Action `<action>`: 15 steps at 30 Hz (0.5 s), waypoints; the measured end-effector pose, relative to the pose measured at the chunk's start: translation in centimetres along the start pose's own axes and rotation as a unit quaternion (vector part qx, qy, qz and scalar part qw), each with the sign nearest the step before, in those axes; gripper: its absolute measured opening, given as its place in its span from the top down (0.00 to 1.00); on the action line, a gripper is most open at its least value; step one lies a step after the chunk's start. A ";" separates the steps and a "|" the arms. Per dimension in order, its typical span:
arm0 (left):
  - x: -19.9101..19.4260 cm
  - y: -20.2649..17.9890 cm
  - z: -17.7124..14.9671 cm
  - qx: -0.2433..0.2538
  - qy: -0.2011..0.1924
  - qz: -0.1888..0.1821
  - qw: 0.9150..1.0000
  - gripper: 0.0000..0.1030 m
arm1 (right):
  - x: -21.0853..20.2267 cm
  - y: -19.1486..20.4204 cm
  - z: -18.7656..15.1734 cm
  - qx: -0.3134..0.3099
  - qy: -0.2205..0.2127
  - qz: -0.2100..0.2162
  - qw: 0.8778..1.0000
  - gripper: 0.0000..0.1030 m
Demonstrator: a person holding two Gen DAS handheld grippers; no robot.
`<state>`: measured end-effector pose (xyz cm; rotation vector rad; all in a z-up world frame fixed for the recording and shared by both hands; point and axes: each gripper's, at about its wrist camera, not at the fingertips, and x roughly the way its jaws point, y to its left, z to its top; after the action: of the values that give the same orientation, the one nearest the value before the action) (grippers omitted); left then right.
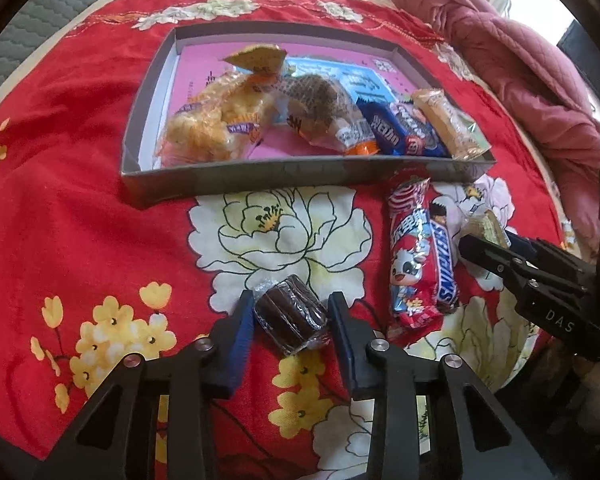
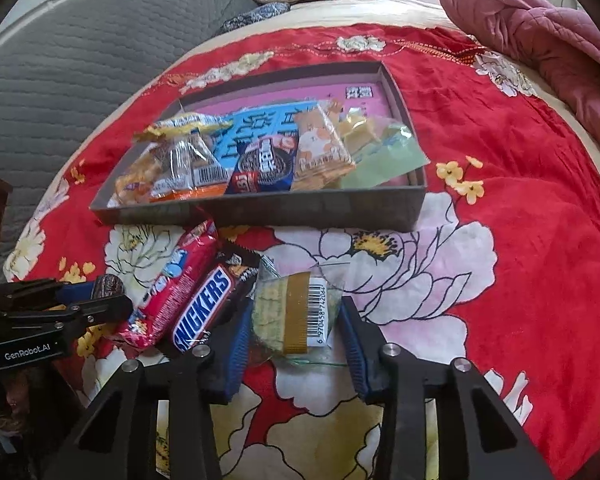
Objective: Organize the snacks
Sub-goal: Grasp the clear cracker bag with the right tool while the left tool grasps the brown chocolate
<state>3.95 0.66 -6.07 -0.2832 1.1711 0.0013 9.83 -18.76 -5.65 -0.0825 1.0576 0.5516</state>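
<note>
Nearest us, our left claw [image 1: 290, 320] brackets a chocolate cake [image 1: 290, 322] in clear wrap, pads either side and seemingly just touching, so we judge it clenched on it. Our right claw [image 2: 296, 320] likewise straddles a pale cracker packet [image 2: 290, 314]; whether its pads press we cannot tell. Both snacks lie on the bed's red floral cover near its front edge, just before the grey tray [image 1: 260, 176], which already holds several packets. A Snickers bar [image 2: 204, 312] and a red milk-candy pack [image 2: 172, 284] wait between the claws, probably next.
</note>
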 end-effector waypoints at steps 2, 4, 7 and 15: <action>-0.4 0.0 0.1 -0.002 -0.006 -0.003 1.000 0.63 | -0.5 -0.1 0.1 0.006 -0.011 0.004 1.000 0.59; -0.8 0.1 0.3 -0.005 -0.010 -0.005 1.000 0.63 | -1.0 -0.3 0.3 0.012 -0.022 0.011 1.000 0.59; -1.7 0.3 0.5 -0.013 -0.020 -0.014 1.000 0.63 | -1.3 -0.3 0.4 0.010 -0.029 0.015 0.999 0.59; -3.5 0.6 1.8 -0.024 -0.052 -0.013 0.998 0.63 | -2.1 -0.1 1.2 0.000 -0.063 0.030 0.998 0.59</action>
<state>4.16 2.16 -2.37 -0.3369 1.0642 0.0212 10.05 -19.31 -3.27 -0.0163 0.9400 0.6027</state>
